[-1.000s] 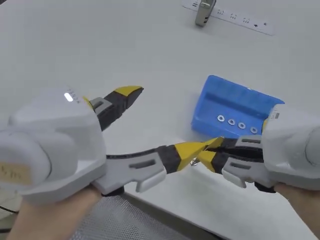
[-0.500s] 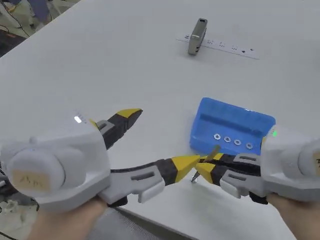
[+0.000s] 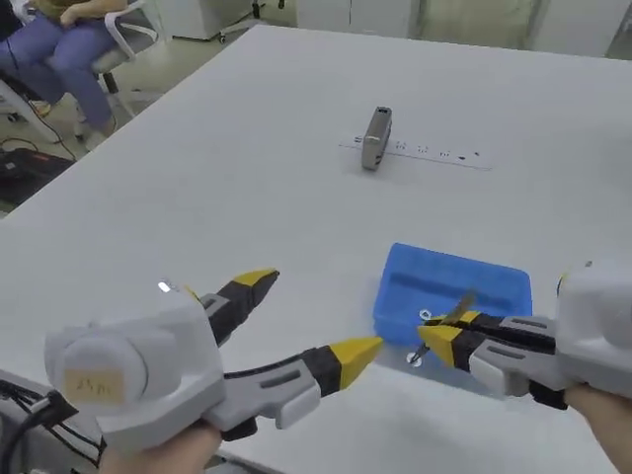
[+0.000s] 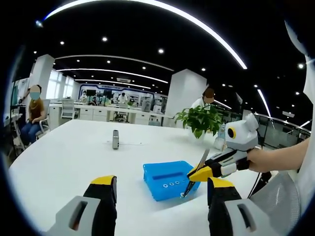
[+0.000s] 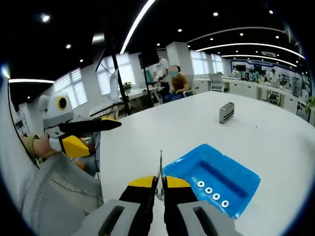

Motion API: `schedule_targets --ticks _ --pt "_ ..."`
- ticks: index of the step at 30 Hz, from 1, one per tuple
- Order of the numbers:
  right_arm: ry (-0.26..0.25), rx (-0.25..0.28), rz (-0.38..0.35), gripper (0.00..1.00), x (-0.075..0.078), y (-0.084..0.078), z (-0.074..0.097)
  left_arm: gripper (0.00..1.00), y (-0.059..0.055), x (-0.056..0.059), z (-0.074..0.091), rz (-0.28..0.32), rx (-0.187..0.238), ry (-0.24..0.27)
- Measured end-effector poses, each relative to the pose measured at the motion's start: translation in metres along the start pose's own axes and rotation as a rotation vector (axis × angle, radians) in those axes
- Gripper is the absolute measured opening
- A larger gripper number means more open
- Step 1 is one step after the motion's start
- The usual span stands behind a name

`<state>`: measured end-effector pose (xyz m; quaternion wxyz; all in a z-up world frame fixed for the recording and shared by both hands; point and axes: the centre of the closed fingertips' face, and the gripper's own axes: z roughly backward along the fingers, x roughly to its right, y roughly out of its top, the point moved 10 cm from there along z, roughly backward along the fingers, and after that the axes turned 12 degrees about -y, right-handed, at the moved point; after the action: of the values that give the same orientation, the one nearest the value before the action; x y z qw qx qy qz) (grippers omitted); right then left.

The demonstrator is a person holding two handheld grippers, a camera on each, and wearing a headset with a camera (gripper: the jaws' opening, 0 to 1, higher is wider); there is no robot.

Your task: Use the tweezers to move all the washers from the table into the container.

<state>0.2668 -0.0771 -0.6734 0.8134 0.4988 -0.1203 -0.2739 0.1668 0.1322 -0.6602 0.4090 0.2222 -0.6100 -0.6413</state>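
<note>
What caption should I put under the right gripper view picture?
Right gripper pinching thin metal tweezers beside a blue plastic tray holding four silver washers.

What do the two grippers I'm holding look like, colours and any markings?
Both match: the left gripper and right gripper have bulky white housings, grey jaw mounts and black jaws with yellow tips. The left one carries a small lit white light on top and a tan label on its rounded back end. A black cable shows beside it, low on the left.
</note>
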Motion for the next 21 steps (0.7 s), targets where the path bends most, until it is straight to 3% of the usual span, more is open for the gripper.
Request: schedule_targets --ticks 5,11,16,21 --pt "-0.021 0.025 0.031 0.02 0.006 0.016 0.006 0.76 0.0 0.003 -0.002 -0.017 -0.013 -0.011" --pt "-0.036 0.075 0.034 0.02 0.027 0.035 0.007 0.76 0.0 0.006 -0.004 -0.069 -0.042 0.007" --pt "-0.054 0.082 0.046 0.02 0.042 0.036 -0.008 0.75 0.002 0.005 0.001 -0.092 -0.024 0.034" --pt "-0.076 0.039 0.03 0.02 0.052 0.034 -0.027 0.74 0.002 0.005 0.0 -0.087 -0.02 0.016"
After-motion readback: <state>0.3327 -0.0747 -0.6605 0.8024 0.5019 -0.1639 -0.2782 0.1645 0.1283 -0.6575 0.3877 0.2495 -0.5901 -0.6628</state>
